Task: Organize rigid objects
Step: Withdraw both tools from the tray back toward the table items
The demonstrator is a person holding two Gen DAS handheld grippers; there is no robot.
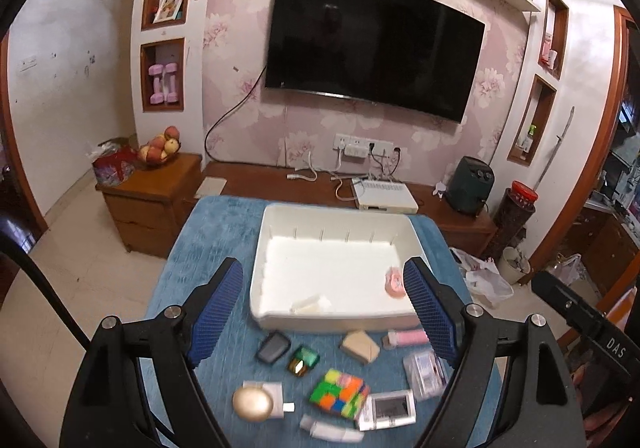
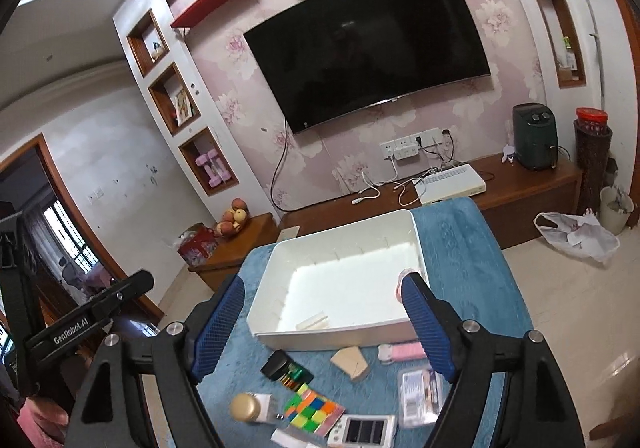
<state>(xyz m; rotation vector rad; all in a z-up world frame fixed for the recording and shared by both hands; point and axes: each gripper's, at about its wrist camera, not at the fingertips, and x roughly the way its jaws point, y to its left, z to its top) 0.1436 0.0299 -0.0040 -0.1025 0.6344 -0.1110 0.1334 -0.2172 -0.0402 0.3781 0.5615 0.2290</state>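
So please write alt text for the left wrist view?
An open, empty claw hovers above a blue cloth, where a white bin holds a pink item. A colourful puzzle cube and other small objects lie nearer.

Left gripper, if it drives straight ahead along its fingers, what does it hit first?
Probably the white rectangular plastic bin: the open, empty left gripper points down toward its inside. Depth is unclear; it may clear the near wall and meet the floor.
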